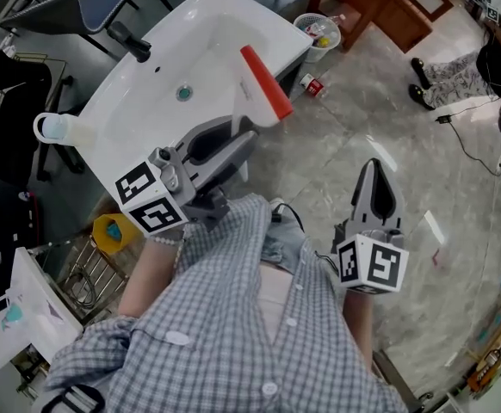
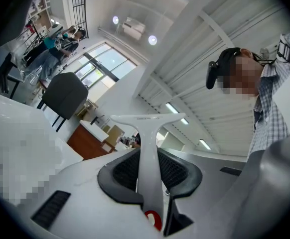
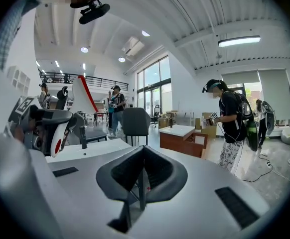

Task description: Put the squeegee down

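Left of centre in the head view, the left gripper (image 1: pixel 231 141) is pinching the white handle of the squeegee (image 1: pixel 252 101), its jaws pressing on the handle from both sides. The left gripper view is showing the same grip, with the dark pads (image 2: pixel 127 171) bearing against the handle and the wide head standing above them. The red blade (image 1: pixel 266 82) is pointing toward the upper middle of the frame, crossing the right rim of the white sink (image 1: pixel 139 136) in the picture. Seen from the right gripper view, at its left edge, the squeegee is being held upright above the sink with the blade uppermost.

Lower right of centre, the right gripper (image 1: pixel 374 172) is hanging over the grey floor (image 1: pixel 440 170) with its jaws pressed together on nothing, well apart from the sink. A black faucet (image 1: pixel 131 41) is standing at the sink's upper left edge, and a drain (image 1: pixel 182 94) is showing in the basin. Above the blade, a waste basket (image 1: pixel 318 35) is sitting on the floor with a red can (image 1: pixel 312 84) lying just below it. Another person (image 3: pixel 231 128) is standing at the right of the right gripper view, beside a brown table (image 3: pixel 181 139)
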### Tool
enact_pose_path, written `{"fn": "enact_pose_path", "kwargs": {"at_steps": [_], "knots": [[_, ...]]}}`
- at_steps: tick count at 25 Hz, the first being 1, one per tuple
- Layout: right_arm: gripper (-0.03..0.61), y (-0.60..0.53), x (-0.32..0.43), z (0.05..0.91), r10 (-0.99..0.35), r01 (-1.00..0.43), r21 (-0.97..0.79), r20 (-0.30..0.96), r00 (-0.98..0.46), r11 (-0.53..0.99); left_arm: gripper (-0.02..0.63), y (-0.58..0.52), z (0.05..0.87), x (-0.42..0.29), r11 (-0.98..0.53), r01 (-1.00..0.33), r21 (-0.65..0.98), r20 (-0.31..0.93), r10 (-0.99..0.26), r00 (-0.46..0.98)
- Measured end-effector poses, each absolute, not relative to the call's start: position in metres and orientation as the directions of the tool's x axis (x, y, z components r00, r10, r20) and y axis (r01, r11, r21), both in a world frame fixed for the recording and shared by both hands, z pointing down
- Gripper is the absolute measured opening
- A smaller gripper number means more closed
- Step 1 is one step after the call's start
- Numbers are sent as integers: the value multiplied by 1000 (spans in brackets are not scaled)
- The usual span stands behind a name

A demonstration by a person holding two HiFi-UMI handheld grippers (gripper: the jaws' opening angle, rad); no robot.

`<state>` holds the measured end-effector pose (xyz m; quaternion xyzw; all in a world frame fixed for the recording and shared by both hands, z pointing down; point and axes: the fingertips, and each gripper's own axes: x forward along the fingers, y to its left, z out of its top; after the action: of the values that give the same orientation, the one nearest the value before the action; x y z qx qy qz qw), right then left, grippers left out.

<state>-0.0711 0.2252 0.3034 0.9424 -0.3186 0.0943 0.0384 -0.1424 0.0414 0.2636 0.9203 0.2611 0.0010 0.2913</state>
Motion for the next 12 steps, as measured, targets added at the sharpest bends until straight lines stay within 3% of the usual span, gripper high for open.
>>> {"fn": "enact_pose_path", "kwargs": {"at_steps": [12], "knots": [[9, 266, -39, 308, -589, -603, 27, 181, 788, -798, 89, 78, 268, -111, -690, 491, 532, -173, 479, 860]]}}
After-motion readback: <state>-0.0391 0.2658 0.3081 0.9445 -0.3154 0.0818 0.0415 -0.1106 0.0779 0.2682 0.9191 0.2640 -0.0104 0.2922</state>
